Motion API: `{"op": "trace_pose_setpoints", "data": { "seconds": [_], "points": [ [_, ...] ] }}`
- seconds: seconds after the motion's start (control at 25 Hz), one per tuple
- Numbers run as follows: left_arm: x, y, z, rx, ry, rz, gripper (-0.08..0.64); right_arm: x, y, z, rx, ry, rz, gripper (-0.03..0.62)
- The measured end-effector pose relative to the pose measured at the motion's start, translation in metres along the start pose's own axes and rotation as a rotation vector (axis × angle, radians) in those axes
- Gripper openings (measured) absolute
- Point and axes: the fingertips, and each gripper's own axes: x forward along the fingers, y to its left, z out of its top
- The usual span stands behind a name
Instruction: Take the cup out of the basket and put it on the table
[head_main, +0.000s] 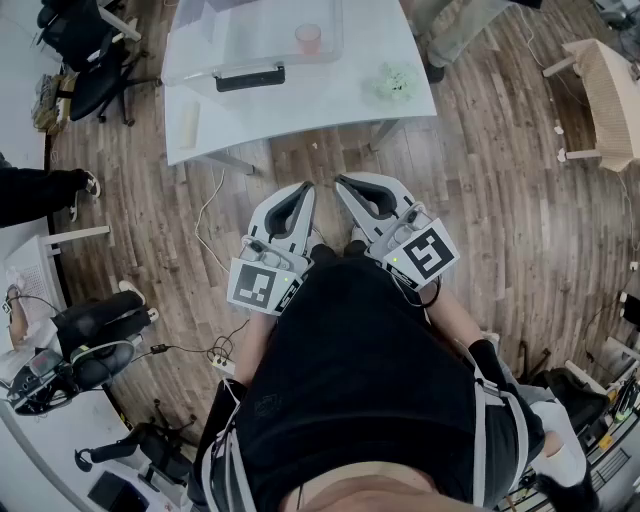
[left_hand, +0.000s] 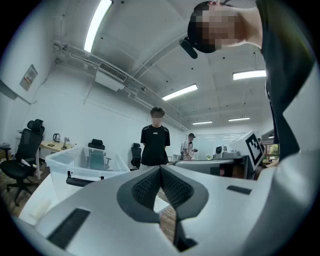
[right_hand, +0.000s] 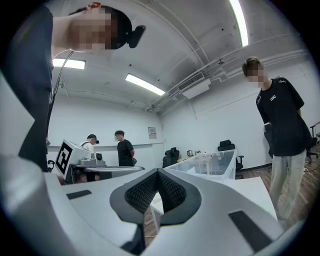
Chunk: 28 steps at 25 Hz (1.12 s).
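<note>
Both grippers held close in front of my torso, seen from the head view. My left gripper has its jaws closed tip to tip, with nothing between the ribbed pads. My right gripper lies just beside it, likewise closed and empty. The two noses angle toward each other above the wooden floor.

Ahead, well apart from both grippers, stands the white table. On it sits the basket, a clear plastic bin with a black handle on its near wall. The cup, pinkish, stands inside the basket toward its right side. It looks upright, though the bin wall blurs it.

Right of the basket, a pale green object lies on the tabletop. A white block lies near the table's left front edge. In the left gripper view, a person in a black shirt stands beyond the table.
</note>
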Motion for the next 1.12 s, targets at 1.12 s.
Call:
{"op": "trace_pose_setpoints", "data": {
  "seconds": [1.12],
  "points": [
    [0.024, -0.040, -0.007, 0.014, 0.018, 0.045, 0.018, -0.041, -0.027, -0.008, -0.002, -0.002, 0.011, 0.018]
  ]
}}
